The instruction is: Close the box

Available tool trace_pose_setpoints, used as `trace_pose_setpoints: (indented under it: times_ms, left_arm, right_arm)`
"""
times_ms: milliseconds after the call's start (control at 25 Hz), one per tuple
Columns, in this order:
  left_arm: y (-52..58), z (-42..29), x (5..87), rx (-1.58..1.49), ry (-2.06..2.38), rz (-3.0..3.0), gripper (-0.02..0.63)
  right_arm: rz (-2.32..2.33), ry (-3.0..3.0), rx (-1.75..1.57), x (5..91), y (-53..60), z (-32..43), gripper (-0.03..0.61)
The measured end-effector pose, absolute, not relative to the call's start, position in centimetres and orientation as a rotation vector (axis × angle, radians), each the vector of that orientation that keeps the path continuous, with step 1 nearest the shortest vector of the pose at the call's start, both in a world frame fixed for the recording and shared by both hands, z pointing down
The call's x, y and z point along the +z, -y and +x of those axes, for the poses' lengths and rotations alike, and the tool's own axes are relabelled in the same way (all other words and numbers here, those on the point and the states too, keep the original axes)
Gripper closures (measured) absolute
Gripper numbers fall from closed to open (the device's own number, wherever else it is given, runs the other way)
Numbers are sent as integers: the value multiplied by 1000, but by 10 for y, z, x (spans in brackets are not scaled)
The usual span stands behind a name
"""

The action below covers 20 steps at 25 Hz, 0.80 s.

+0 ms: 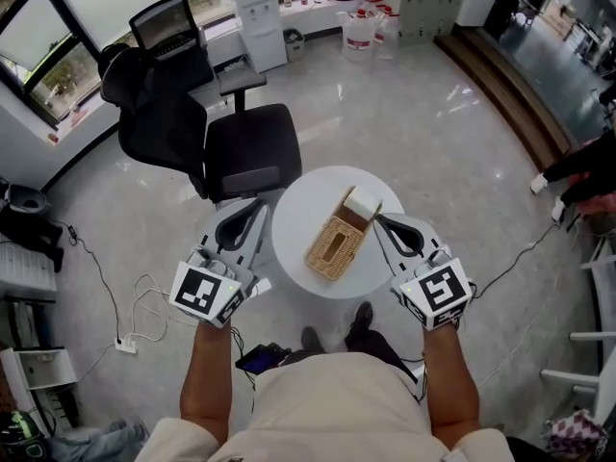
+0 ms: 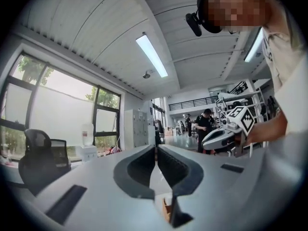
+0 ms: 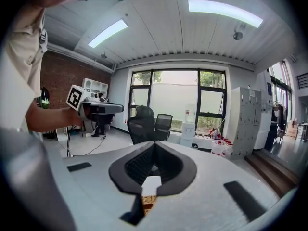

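While both jaw pairs stand closed, empty: right gripper best presses raised lid, just beneath its jaws, flat onto box; left gripper, apart, may steady it.

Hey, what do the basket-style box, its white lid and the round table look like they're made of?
The box looks like woven wicker or rattan, tan and matte; the weave shows. The lid is smooth and white, maybe plastic or painted wood; I can't tell which. The table has a smooth white top with a faint sheen, likely laminate or paint.
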<state>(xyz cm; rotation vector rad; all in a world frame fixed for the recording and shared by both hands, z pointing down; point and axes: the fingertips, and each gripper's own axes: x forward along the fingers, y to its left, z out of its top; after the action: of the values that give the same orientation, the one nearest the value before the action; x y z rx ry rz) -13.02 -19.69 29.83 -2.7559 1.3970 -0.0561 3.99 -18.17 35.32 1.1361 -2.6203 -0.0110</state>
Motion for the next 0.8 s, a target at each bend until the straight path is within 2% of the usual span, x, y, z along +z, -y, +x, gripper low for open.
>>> trace_pose_setpoints:
  times_ms: [320,800]
  left_arm:
    - [180,-122,244,-92,-1346,-2638,594]
    - [163,-115,242,-96,-1320,-2645,594]
  right_arm:
    - [1120,2638,-117,310,161,34,588]
    - [1140,2613,-135,304,147,40,588]
